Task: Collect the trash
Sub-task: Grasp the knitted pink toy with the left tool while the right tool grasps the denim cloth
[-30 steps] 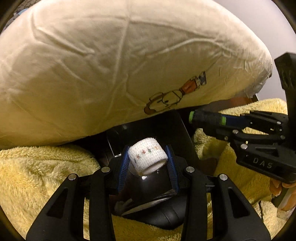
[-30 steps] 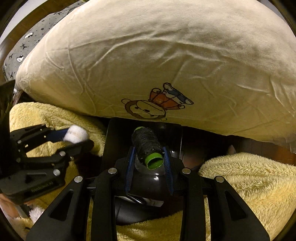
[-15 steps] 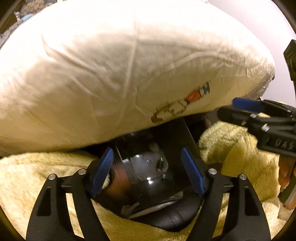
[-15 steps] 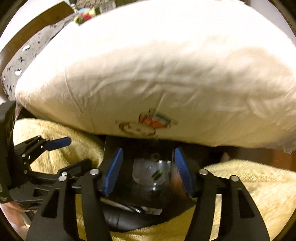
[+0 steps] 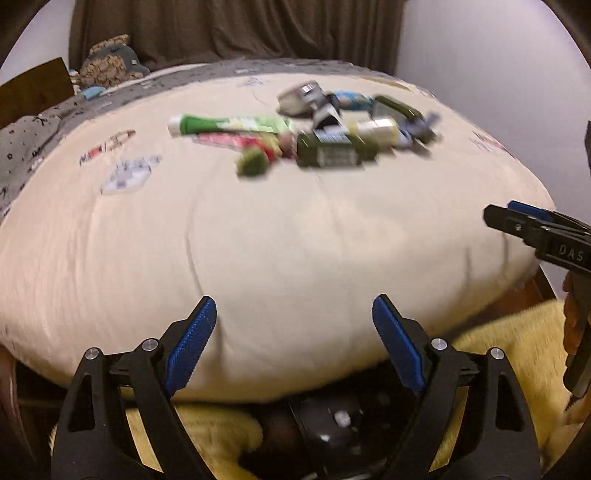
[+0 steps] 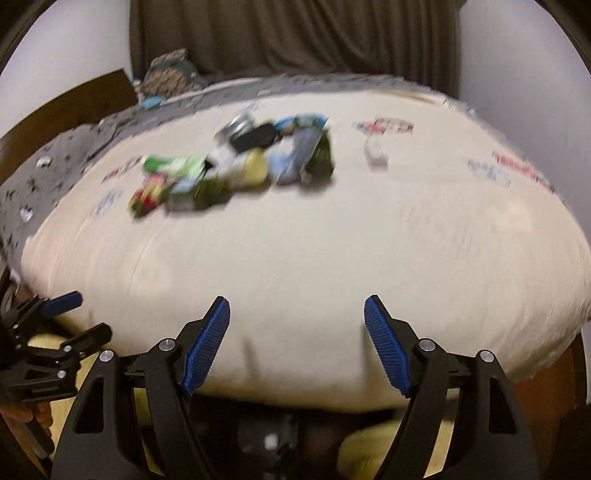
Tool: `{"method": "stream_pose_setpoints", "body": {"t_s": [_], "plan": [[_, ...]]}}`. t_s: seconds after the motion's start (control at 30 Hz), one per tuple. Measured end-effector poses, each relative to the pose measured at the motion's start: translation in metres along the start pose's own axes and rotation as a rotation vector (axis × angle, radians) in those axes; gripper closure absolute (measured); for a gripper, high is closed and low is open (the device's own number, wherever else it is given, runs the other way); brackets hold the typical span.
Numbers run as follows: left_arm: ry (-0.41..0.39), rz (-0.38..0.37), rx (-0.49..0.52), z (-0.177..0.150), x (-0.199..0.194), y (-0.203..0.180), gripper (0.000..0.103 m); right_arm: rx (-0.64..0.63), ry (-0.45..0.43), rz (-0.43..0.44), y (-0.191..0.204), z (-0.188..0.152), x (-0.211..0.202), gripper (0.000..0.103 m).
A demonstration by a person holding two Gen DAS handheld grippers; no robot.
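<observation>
A pile of trash (image 5: 317,129) lies on top of a big cream cushion (image 5: 258,240): a green tube (image 5: 229,124), a dark green box (image 5: 332,149), wrappers and small packs. The pile also shows in the right wrist view (image 6: 240,162), blurred. My left gripper (image 5: 295,347) is open and empty, low in front of the cushion. My right gripper (image 6: 297,343) is open and empty too. A dark bin (image 5: 332,424) sits below both grippers, between yellow fluffy blankets (image 5: 498,350). The right gripper (image 5: 532,229) shows at the right edge of the left wrist view.
A grey patterned sheet (image 5: 33,147) lies behind the cushion on the left, with a stuffed toy (image 5: 110,59) and a brown curtain (image 5: 240,29) at the back. A white piece (image 6: 376,151) lies apart from the pile. The left gripper (image 6: 55,332) shows at lower left.
Both grippers let go of a white tape roll and a dark spool over the bin, opened, then rose and tilted up so the top of the cushion with the trash is in view.
</observation>
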State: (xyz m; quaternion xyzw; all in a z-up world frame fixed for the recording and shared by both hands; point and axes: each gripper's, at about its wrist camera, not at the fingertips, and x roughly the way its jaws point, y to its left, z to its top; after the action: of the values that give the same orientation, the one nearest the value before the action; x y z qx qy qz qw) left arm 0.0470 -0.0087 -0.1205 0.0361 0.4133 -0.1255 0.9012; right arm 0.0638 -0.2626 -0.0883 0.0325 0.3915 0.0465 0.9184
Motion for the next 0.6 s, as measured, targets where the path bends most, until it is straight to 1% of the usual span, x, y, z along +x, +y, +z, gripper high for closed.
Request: {"method": "stream_pose_setpoints", "body": {"t_s": [0.13,0.17,0.23,0.33,0.4,0.47,0.53,0.6], "plan": [[-0.012,0.019,-0.019,0.028,0.019,0.007,0.022,-0.014,-0.021,-0.007,0.004,0.024,0.018,0.028],[-0.015,0.021,-0.020,0.034,0.019,0.009,0.024,-0.019,-0.024,-0.008,0.006,0.027,0.021,0.030],[-0.021,0.029,-0.018,0.045,0.026,0.011,0.027,-0.041,-0.020,-0.008,0.011,0.033,0.032,0.046],[-0.034,0.029,-0.016,0.062,0.038,0.014,0.029,-0.056,-0.004,0.013,0.019,0.043,0.053,0.057],[-0.039,0.038,-0.012,0.074,0.048,0.017,0.031,-0.051,0.006,0.021,0.020,0.048,0.062,0.058],[-0.033,0.038,-0.016,0.080,0.056,0.020,0.038,-0.043,0.008,0.011,0.018,0.054,0.073,0.059],[-0.024,0.032,-0.027,0.088,0.068,0.024,0.042,-0.037,0.011,0.002,0.016,0.059,0.081,0.059],[-0.029,0.026,-0.036,0.094,0.074,0.026,0.042,-0.036,0.015,0.002,0.016,0.066,0.090,0.059]]}}
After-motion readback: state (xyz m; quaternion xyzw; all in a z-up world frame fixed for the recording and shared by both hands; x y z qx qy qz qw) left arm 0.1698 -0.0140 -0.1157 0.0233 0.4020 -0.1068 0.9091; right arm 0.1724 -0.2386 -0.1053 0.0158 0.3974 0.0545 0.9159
